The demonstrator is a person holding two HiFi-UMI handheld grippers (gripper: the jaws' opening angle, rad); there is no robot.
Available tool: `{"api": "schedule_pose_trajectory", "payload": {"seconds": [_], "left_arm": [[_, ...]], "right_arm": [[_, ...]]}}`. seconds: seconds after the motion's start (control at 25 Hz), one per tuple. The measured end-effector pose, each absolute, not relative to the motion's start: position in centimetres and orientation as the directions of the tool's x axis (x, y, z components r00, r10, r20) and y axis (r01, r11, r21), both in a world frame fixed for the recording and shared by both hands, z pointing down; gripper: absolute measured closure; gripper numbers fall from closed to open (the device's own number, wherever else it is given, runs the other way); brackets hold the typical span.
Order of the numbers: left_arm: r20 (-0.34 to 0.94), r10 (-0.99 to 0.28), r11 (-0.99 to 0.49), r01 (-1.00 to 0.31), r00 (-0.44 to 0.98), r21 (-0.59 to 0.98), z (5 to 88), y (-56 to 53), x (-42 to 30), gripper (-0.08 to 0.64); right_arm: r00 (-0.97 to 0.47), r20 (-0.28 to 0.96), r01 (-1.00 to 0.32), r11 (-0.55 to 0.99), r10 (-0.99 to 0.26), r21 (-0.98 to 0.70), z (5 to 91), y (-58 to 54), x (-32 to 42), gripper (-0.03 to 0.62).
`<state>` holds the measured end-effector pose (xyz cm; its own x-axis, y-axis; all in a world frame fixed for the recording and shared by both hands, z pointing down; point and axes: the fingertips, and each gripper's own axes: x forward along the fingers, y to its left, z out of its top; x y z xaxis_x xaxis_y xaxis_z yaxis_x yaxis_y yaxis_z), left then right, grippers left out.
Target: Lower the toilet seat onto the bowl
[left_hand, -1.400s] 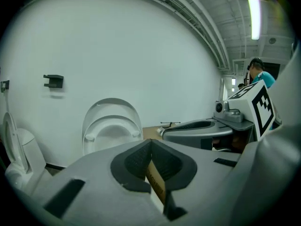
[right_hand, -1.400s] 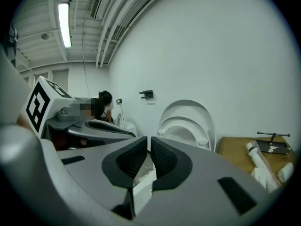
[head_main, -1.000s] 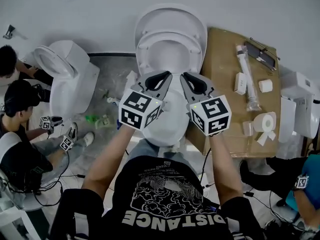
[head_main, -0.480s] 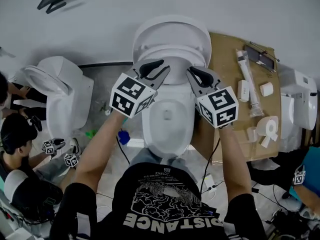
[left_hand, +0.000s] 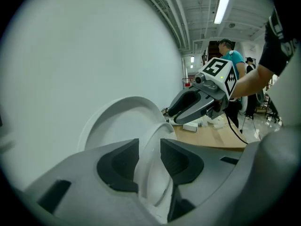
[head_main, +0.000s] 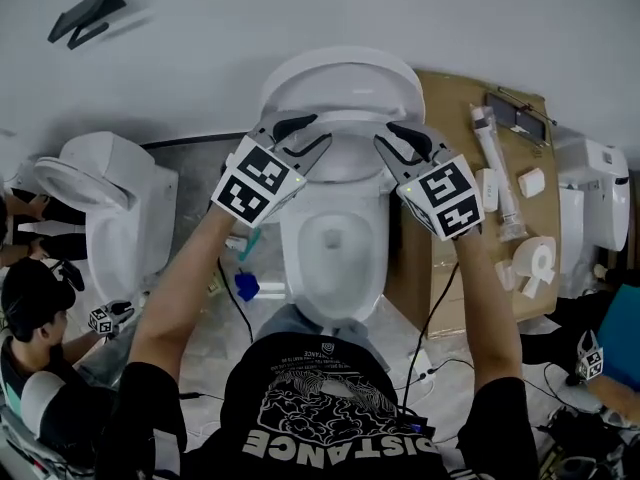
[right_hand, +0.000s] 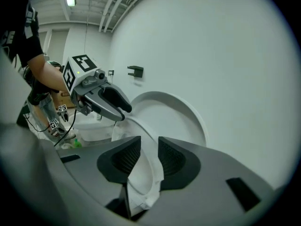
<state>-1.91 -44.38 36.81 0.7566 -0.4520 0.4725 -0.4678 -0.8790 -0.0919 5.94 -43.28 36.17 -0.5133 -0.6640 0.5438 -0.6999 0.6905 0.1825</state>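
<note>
In the head view we see the seat tilted up in front of the lid, above the bowl. Only the tools' own views show the jaws. The left tool and right tool have just been opening, and each stands open around the seat's rim.

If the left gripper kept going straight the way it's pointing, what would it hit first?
The raised toilet seat. Its rim stands between the jaws of the left gripper, which have just been opening, so going on would run it deeper in. The lid sits close behind, though depth is hard to judge.
</note>
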Motion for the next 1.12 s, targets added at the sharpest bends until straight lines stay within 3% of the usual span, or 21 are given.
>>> {"api": "schedule_pose_trajectory", "payload": {"seconds": [0.04, 0.4, 0.68, 1.12], "left_arm": [[0.481, -0.448, -0.882, -0.461, 0.754, -0.098, 37.0, -44.7, -2.0, 0.426], [0.556, -0.412, -0.902, -0.41, 0.722, -0.136, 38.9, -46.2, -1.5, 0.426], [0.6, -0.391, -0.913, -0.376, 0.698, -0.157, 40.0, -46.7, -1.2, 0.426], [0.614, -0.391, -0.917, -0.345, 0.685, -0.199, 39.7, -45.7, -1.6, 0.457]], "right_arm": [[-0.512, 0.558, -0.686, 0.702, -0.653, 0.192, 36.4, -43.6, 5.9, 0.478], [-0.485, 0.683, -0.521, 0.808, -0.546, 0.275, 38.6, -46.2, 5.8, 0.451], [-0.465, 0.763, -0.432, 0.867, -0.449, 0.247, 40.5, -47.2, 5.1, 0.451], [-0.402, 0.766, -0.422, 0.844, -0.502, 0.332, 40.2, -46.3, 5.1, 0.488]]}}
